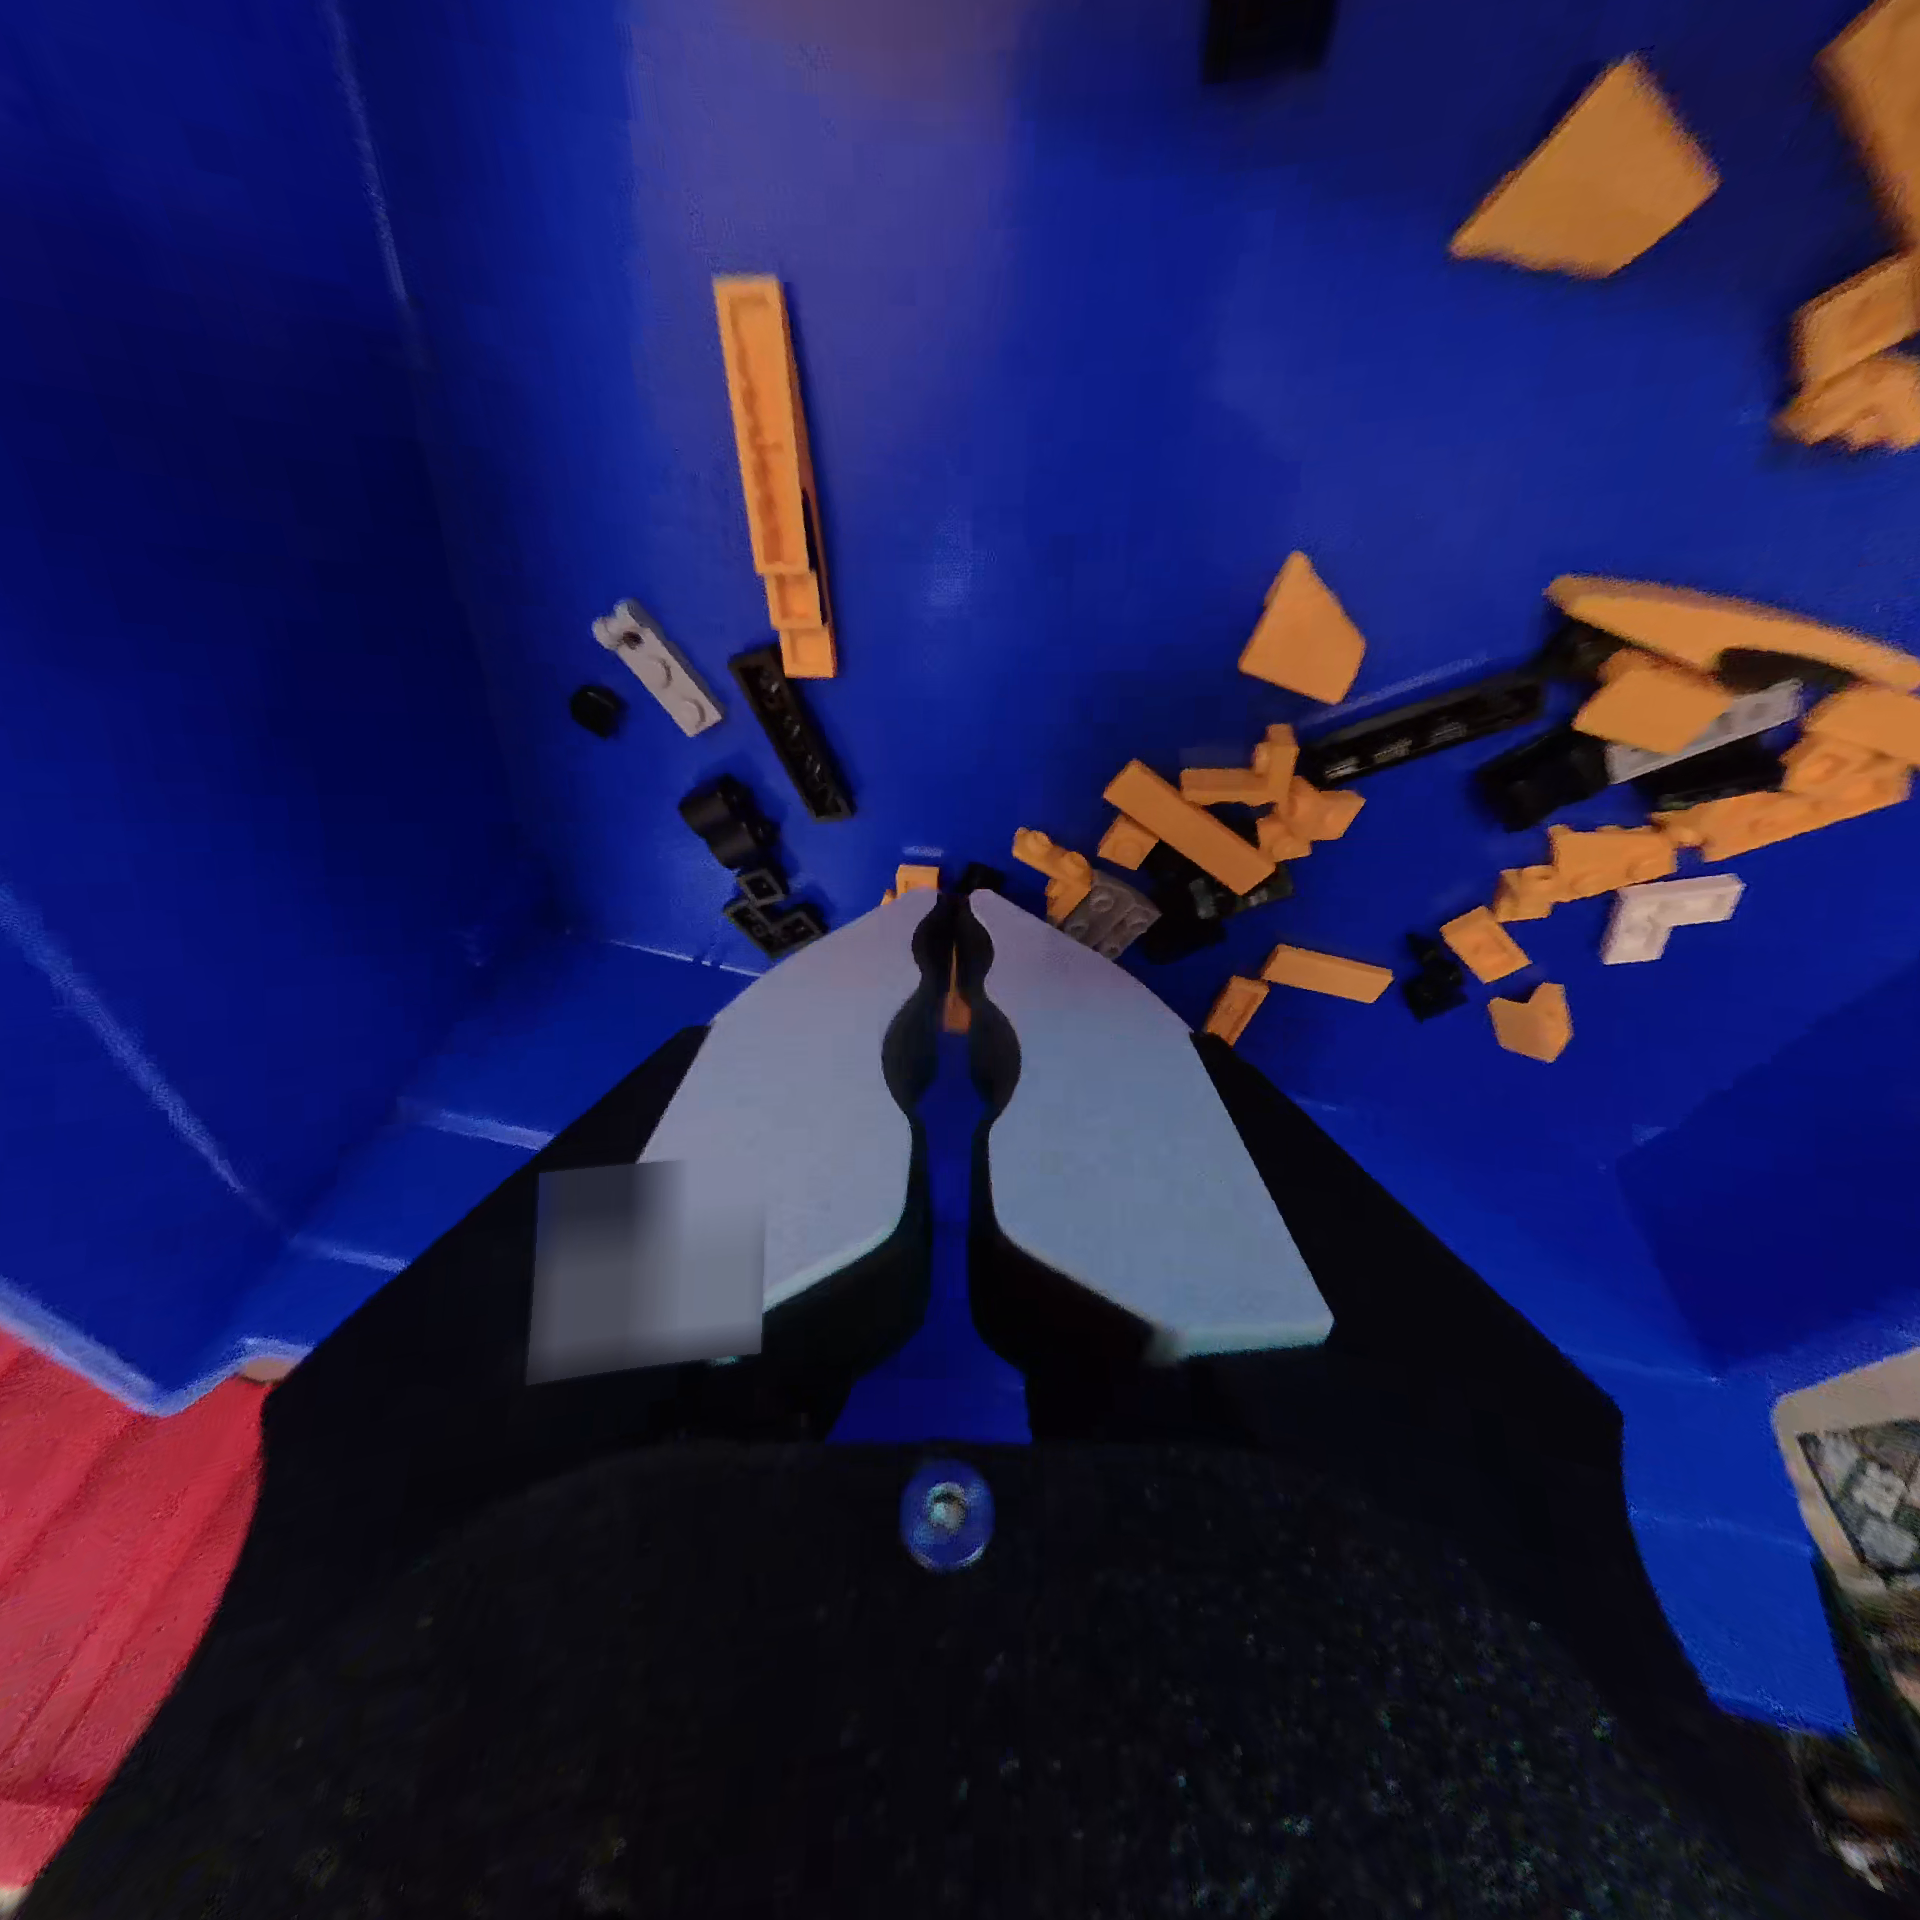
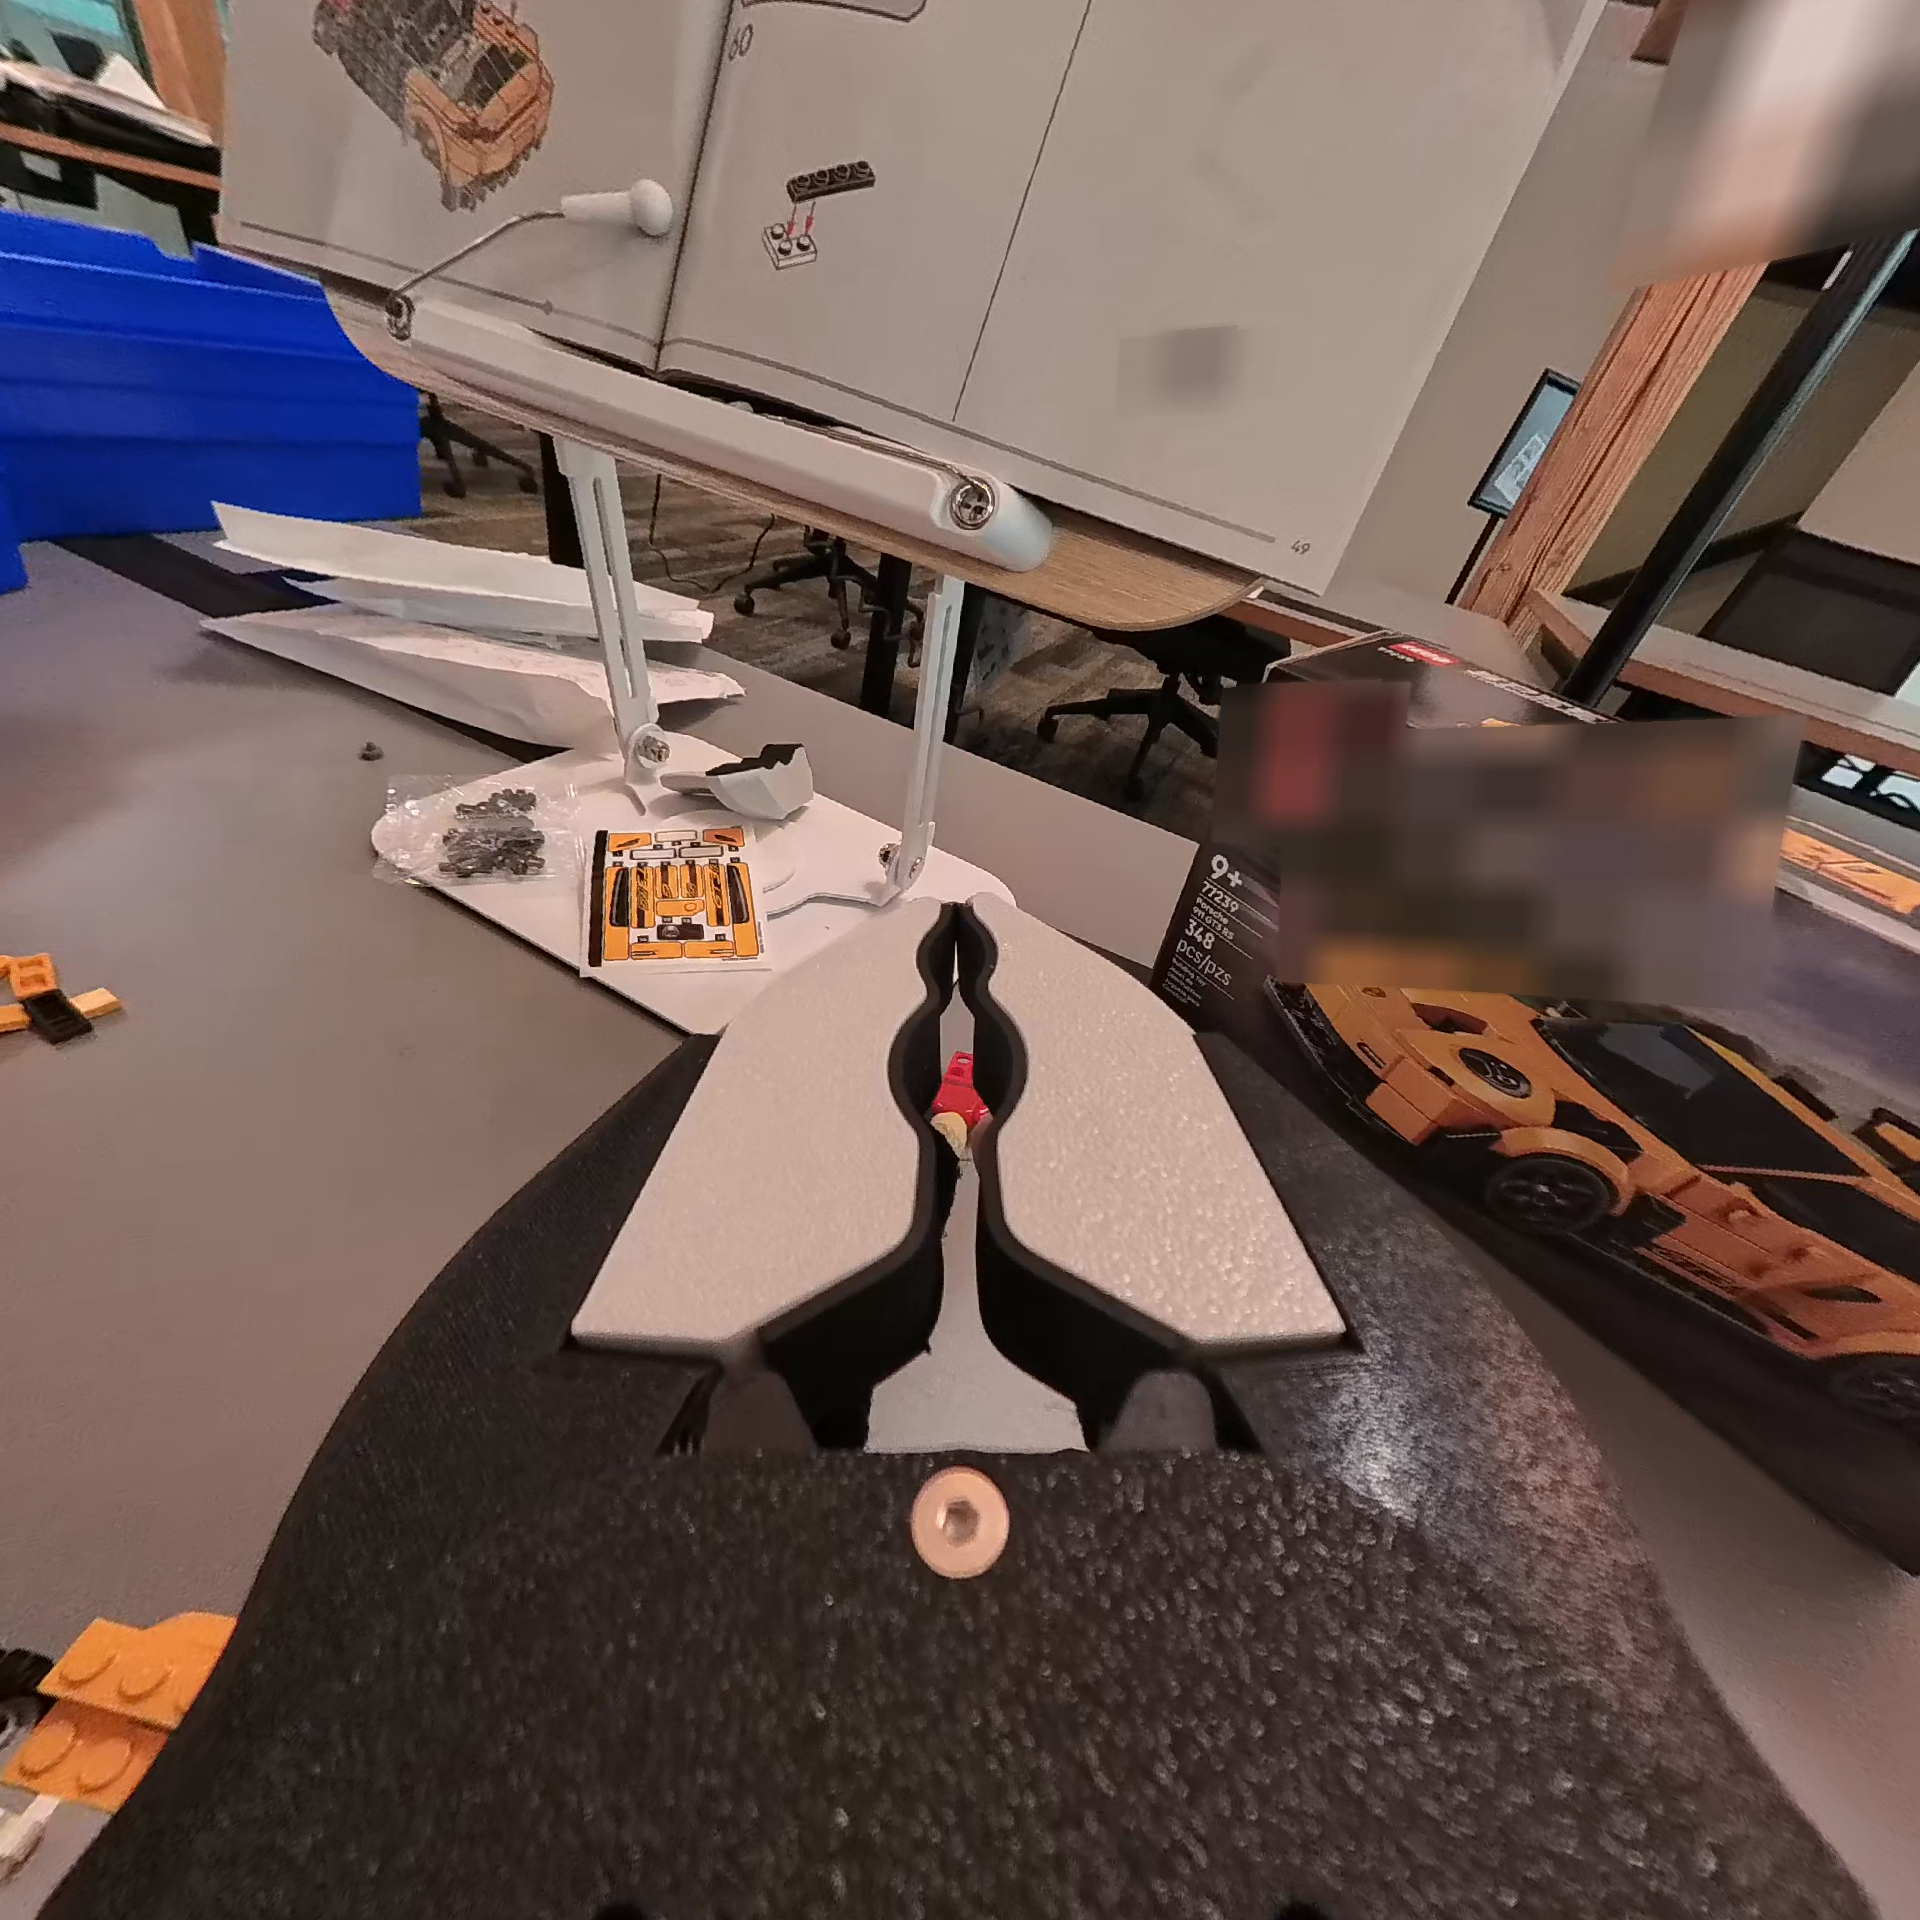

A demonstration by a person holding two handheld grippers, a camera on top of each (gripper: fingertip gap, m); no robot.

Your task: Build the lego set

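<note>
In the left wrist view my left gripper (image 1: 951,914) is down inside a blue bin (image 1: 260,727). Its jaws are shut, with a thin orange piece (image 1: 953,1006) showing between them. Loose orange, black and grey Lego pieces lie on the bin floor, among them a long orange plate (image 1: 774,468), a black plate (image 1: 795,748) and a heap of orange pieces (image 1: 1216,821). In the right wrist view my right gripper (image 2: 956,920) is above the grey table. Its jaws are shut on a small red and white piece (image 2: 958,1099).
An open instruction booklet (image 2: 935,208) rests on a white stand (image 2: 925,748) ahead of the right gripper. A sticker sheet (image 2: 675,899) and a bag of small black parts (image 2: 478,831) lie at its foot. The Lego box (image 2: 1558,1091) is at the right. Orange plates (image 2: 114,1704) lie at the lower left. The gap from one gripper's tips to the other's is roughly 65 cm. From the left gripper's tips to the black plate (image 1: 795,748) is close to 4 cm.
</note>
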